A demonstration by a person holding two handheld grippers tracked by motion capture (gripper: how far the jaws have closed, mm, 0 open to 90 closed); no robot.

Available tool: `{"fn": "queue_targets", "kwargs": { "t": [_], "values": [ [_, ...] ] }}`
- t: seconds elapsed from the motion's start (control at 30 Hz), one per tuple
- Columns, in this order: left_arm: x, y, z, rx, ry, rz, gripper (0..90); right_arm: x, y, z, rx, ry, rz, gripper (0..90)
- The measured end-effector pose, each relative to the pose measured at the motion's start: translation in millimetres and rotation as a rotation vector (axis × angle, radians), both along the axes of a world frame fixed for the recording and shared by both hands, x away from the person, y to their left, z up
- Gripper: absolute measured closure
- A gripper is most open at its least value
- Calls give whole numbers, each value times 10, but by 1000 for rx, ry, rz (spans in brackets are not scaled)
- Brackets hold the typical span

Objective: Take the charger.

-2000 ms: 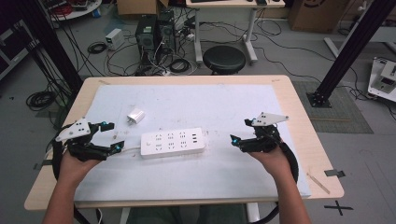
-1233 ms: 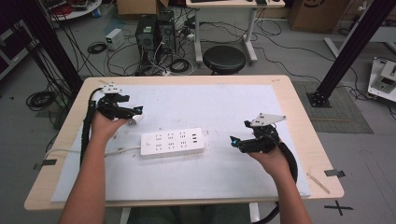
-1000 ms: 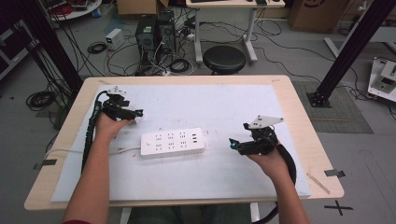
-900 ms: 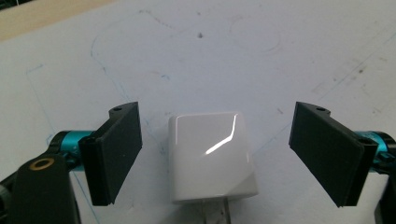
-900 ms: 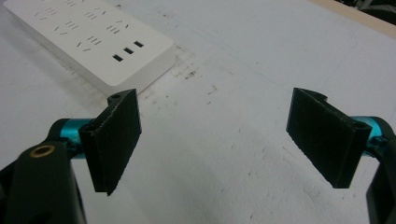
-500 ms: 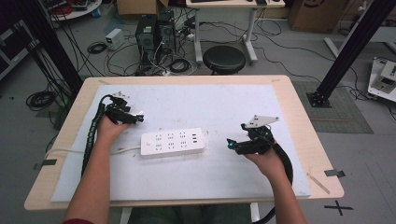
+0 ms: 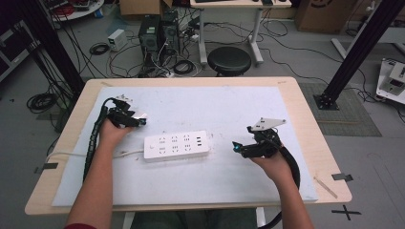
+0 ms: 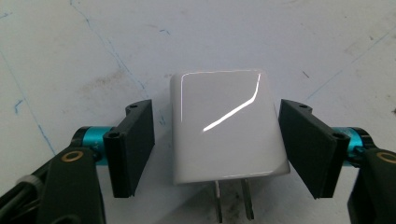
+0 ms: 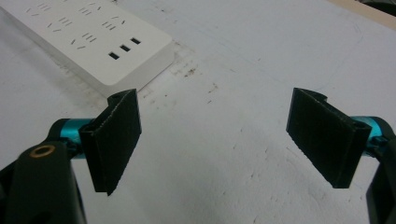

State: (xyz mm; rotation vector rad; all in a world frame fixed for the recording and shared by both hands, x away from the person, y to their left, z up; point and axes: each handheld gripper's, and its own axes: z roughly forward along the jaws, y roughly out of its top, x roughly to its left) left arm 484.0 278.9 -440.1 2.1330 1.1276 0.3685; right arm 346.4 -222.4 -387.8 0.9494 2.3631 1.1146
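Looked light, rigid and glossy-slick, the white plug adapter (image 8: 229,126); best pinched across flat sides, left gripper (image 8: 217,149) closing around it without contact yet, right gripper (image 9: 229,140) spread.

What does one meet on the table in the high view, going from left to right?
Left gripper with the white charger between its jaws → white power strip → right gripper, jaws open over bare table.
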Motion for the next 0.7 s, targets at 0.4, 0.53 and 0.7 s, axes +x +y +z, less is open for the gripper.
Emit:
{"fn": "queue_targets", "kwargs": {
  "t": [0.4,0.53,0.7],
  "values": [
    [-17,-9,22,17,-10,-11,422,6,-4,-9,2,6,-7,181],
    [-88,0,117,6,-28,-20,424,7,-17,4,6,4,-4,181],
    [-309,50,385,-67,-95,-25,424,-13,-22,66,17,-10,5,181]
  ]
}}
